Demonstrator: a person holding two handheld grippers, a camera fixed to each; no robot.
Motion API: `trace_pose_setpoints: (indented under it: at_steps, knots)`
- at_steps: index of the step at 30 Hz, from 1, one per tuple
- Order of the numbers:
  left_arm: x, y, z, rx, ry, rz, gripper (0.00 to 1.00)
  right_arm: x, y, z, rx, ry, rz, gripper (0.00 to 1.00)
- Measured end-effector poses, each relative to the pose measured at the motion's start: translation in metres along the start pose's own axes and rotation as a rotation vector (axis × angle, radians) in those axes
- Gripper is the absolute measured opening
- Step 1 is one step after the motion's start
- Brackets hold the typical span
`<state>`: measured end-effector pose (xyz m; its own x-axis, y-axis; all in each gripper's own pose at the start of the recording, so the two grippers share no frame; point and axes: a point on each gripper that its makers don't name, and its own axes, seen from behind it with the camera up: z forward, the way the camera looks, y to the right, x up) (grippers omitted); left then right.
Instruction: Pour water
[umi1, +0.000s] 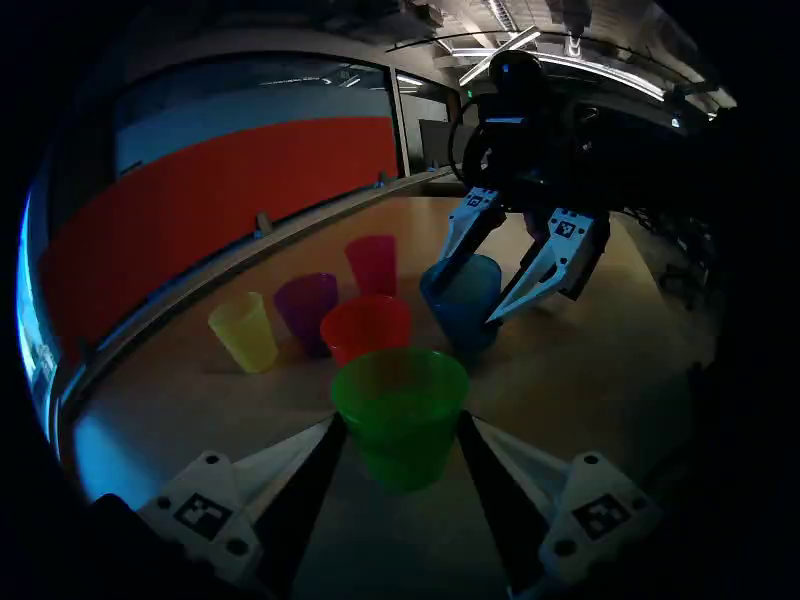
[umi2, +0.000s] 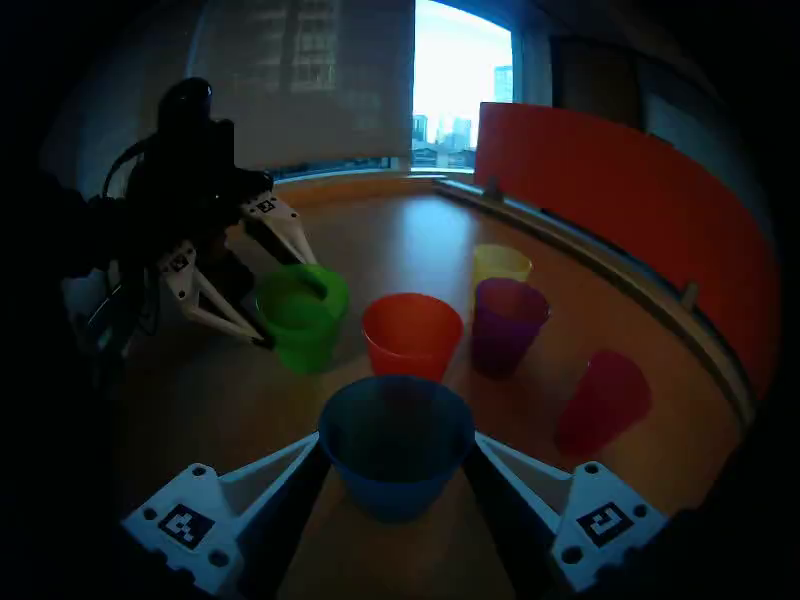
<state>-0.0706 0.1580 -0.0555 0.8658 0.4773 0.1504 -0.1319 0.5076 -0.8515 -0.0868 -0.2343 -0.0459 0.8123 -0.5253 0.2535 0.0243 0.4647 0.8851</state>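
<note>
My left gripper (umi1: 400, 425) is shut on a green cup (umi1: 400, 410), which stands upright between its fingers. From the right gripper view, the left gripper (umi2: 292, 303) clasps the same green cup (umi2: 300, 318) at the left. My right gripper (umi2: 397, 440) is shut on a blue cup (umi2: 397, 445), also upright. From the left gripper view, the right gripper (umi1: 460, 303) holds the blue cup (umi1: 462, 300) across the table. The light is too dim to tell whether either cup holds water.
Between the two held cups stand an orange cup (umi1: 367, 325), a purple cup (umi1: 307, 310), a yellow cup (umi1: 245, 330) and a pink cup (umi1: 373, 262) on the wooden table (umi1: 600, 370). An orange panel (umi1: 220, 200) runs along the table's edge. A bright window (umi2: 460, 90) lies beyond.
</note>
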Motion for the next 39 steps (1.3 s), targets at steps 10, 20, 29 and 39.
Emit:
trace_pose_setpoints:
  at_steps: [10,20,29,39]
  knots:
    - [-0.003,0.0,0.002,-0.003,-0.013,-0.001,0.8,-0.006,0.0,-0.001,0.0,-0.011,-0.002,0.91]
    - [-0.006,0.001,0.003,-0.007,-0.025,0.0,0.8,-0.012,0.0,-0.002,-0.004,-0.024,-0.001,0.91]
    - [-0.01,0.002,0.003,-0.013,-0.048,0.018,0.8,-0.013,0.0,-0.001,-0.005,-0.028,-0.005,0.91]
    - [-0.01,0.002,0.004,-0.017,-0.062,0.032,0.8,-0.015,0.0,-0.002,-0.008,-0.03,-0.013,0.91]
